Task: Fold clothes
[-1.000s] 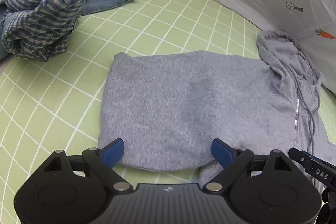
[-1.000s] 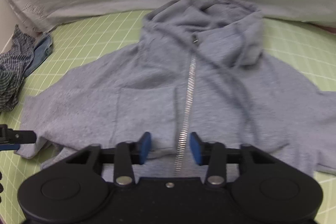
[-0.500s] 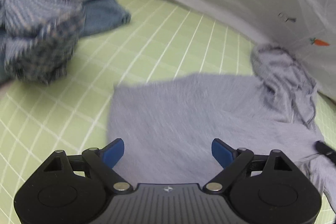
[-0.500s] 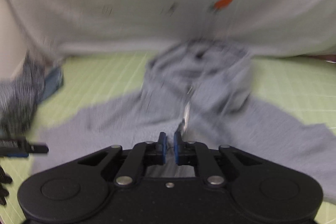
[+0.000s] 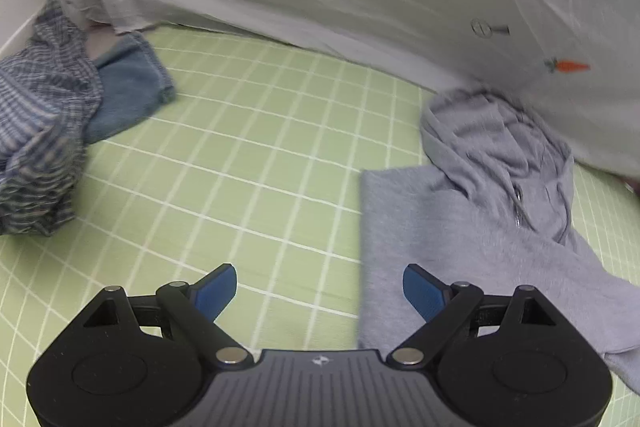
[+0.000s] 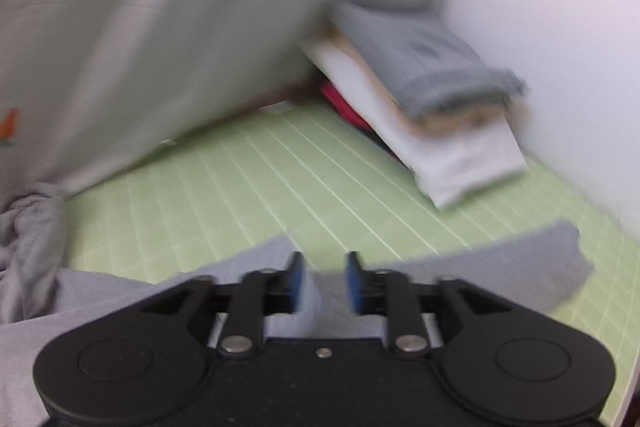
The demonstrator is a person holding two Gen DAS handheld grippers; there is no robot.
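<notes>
The grey zip hoodie lies flat on the green grid mat, its hood bunched against the white sheet. My left gripper is open and holds nothing. It hovers over bare mat at the hoodie's left edge, with its right fingertip above the cloth. The right wrist view is blurred. There my right gripper sits low over the hoodie, beside one sleeve stretched out to the right. Its fingers stand a narrow gap apart, with grey cloth showing between them.
A crumpled blue plaid shirt and a denim piece lie at the far left. A white sheet with carrot prints hangs along the back. A stack of folded clothes sits at the back right by the wall.
My left gripper swung left, off the hoodie's hem and over bare mat. My right gripper shut near the zipper, then turned right toward the sleeve with its fingers parted again.
</notes>
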